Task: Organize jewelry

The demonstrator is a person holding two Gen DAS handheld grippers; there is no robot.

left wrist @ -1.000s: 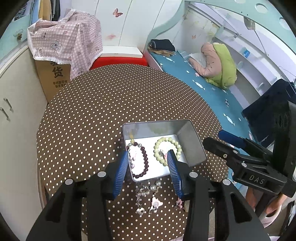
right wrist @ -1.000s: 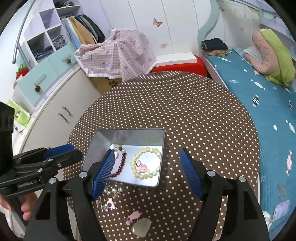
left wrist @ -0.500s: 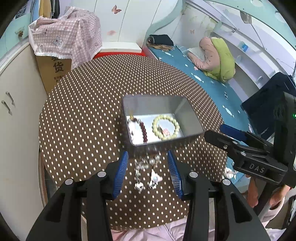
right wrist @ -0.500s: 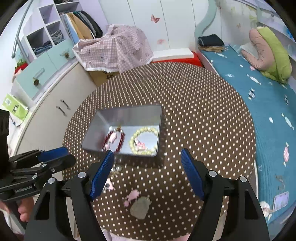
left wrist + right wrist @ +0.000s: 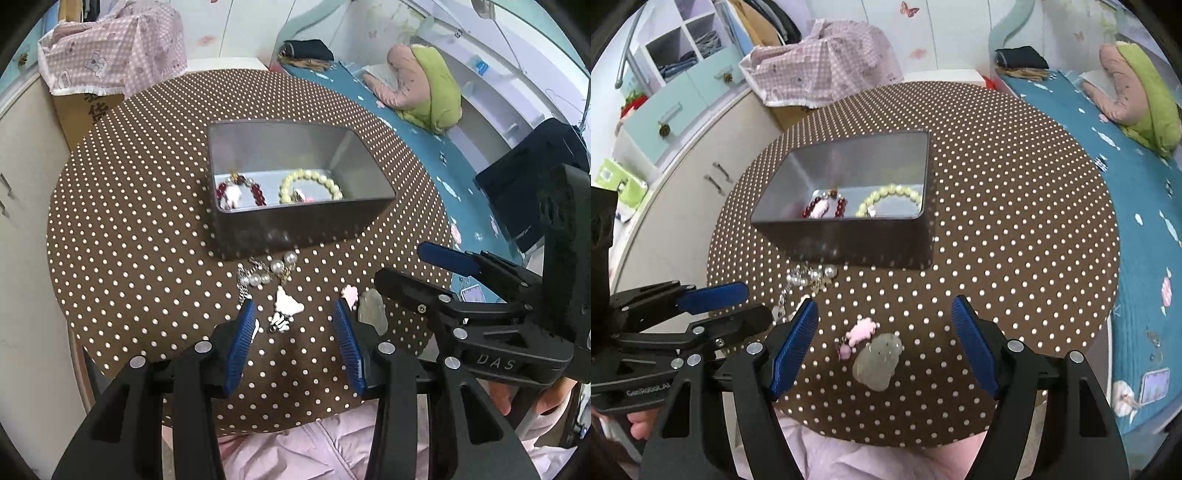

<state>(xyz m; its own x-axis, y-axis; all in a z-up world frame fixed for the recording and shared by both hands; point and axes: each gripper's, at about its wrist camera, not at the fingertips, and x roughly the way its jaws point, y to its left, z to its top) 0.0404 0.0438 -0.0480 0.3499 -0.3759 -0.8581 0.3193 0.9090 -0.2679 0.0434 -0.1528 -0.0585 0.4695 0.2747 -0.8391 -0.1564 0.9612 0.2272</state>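
Observation:
A grey metal tin stands on the round brown dotted table. Inside lie a dark red bead bracelet and a pale green bead bracelet. In front of the tin lie a pearl chain piece, a pink charm and a pale jade pendant. My left gripper is open above the pearl piece's white charm. My right gripper is open wide around the pink charm and the jade pendant.
A cabinet stands left of the table, a box under a checked cloth behind it, and a blue bed at the right. The table's near edge is close below the grippers, over a pink garment.
Both grippers have pulled back toward the table's near edge and lowered. The left one has moved from over the tin to the loose pieces in front of it. Both stay open.

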